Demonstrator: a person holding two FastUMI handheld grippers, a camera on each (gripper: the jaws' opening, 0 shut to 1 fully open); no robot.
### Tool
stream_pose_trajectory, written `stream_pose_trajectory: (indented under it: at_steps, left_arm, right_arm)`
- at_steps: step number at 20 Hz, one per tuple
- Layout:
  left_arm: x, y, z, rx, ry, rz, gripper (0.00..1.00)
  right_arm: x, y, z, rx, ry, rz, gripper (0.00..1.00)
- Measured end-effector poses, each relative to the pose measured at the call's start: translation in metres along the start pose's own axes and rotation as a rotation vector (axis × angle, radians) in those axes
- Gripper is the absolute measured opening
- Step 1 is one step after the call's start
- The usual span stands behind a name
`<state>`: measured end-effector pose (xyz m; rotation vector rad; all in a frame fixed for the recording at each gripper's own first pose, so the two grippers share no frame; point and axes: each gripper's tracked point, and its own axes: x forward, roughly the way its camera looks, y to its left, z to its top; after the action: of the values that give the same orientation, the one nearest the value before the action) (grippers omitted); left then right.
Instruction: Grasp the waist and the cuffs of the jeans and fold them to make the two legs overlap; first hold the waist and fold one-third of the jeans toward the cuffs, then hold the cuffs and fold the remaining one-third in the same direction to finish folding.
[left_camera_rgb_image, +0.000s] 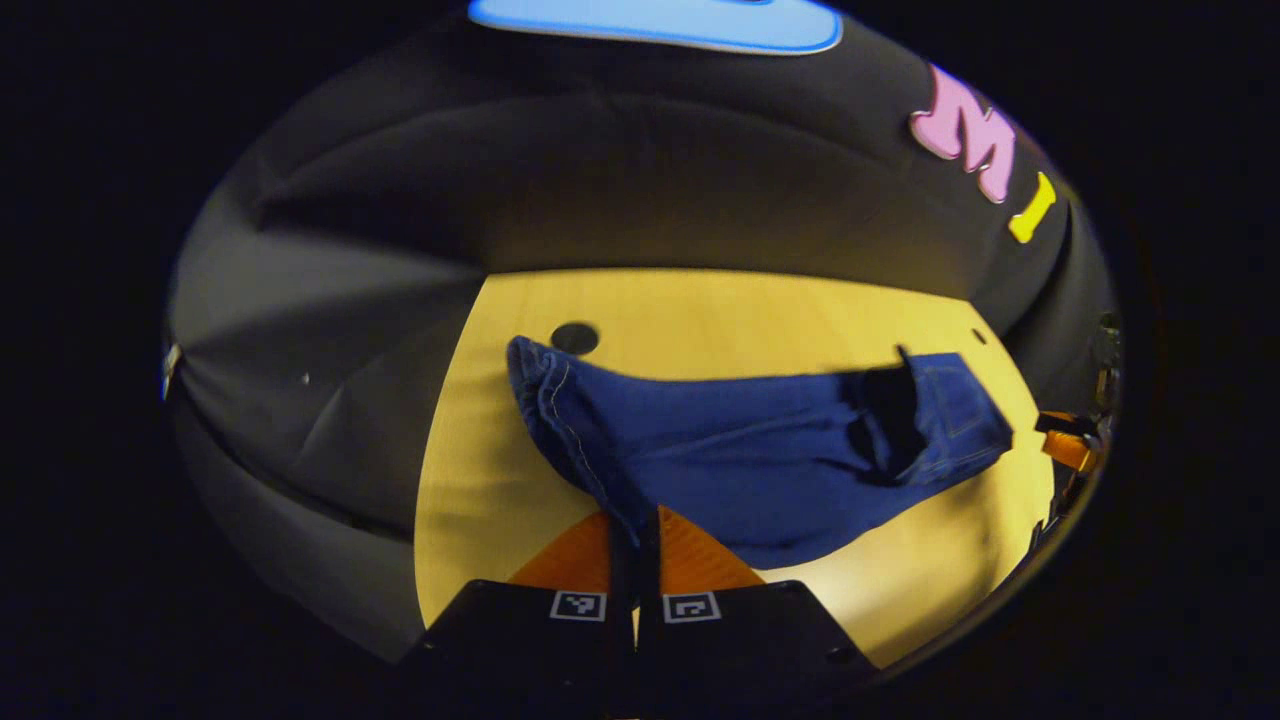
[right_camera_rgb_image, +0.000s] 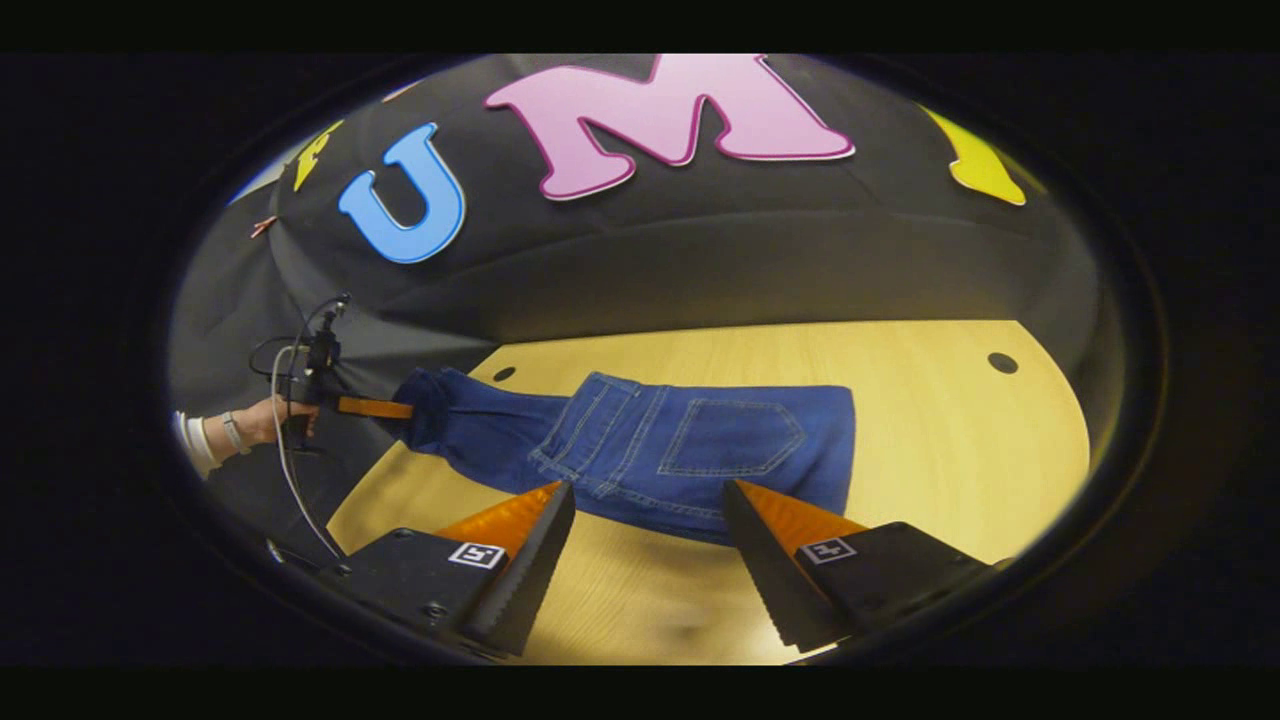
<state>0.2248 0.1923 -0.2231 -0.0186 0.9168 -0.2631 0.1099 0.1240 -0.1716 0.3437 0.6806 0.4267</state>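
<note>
Left gripper (left_camera_rgb_image: 636, 525): fingers pressed together on the cuff end of the jeans (left_camera_rgb_image: 760, 455), lifting it off the table (left_camera_rgb_image: 700, 320). Right gripper (right_camera_rgb_image: 648, 500): jaws wide, nothing between them, just short of the waist, which lies flat with a back pocket (right_camera_rgb_image: 735, 438) up. No legible brand. Cuffs hidden behind the left fingers.

Dark blue jeans (right_camera_rgb_image: 650, 450) stretched lengthwise across the light wood table, legs stacked on each other. Back pocket faces up at the waist end, cuff end (left_camera_rgb_image: 545, 400) lifted a bit off the tabletop.
</note>
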Motion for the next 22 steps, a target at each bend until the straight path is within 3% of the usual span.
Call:
stream_pose_trajectory:
  at_steps: [5, 7, 13, 15, 18, 21, 22]
  left_arm:
    - [-0.054, -0.065, 0.104, 0.011, -0.135, -0.205, 0.06]
    - [-0.066, -0.106, 0.126, 0.093, -0.167, -0.258, 0.06]
    - [-0.014, -0.323, 0.094, 0.343, -0.101, -0.500, 0.06]
    - [0.028, -0.359, 0.071, 0.404, -0.031, -0.501, 0.07]
    - [0.085, -0.375, 0.038, 0.469, 0.072, -0.401, 0.07]
    - [0.110, -0.389, 0.007, 0.416, 0.153, -0.413, 0.12]
    - [0.112, -0.396, 0.000, 0.367, 0.173, -0.427, 0.21]
  right_arm:
    - [-0.032, -0.020, 0.016, 0.014, -0.049, -0.034, 0.90]
    - [-0.047, -0.031, 0.020, 0.013, -0.065, -0.054, 0.90]
    - [-0.089, -0.063, 0.023, 0.025, -0.114, -0.101, 0.91]
    - [-0.100, -0.074, 0.019, 0.019, -0.112, -0.110, 0.90]
    - [-0.111, -0.092, 0.023, 0.013, -0.122, -0.123, 0.90]
    - [-0.117, -0.108, 0.025, 0.014, -0.129, -0.124, 0.90]
    - [-0.117, -0.113, 0.025, 0.008, -0.127, -0.119, 0.90]
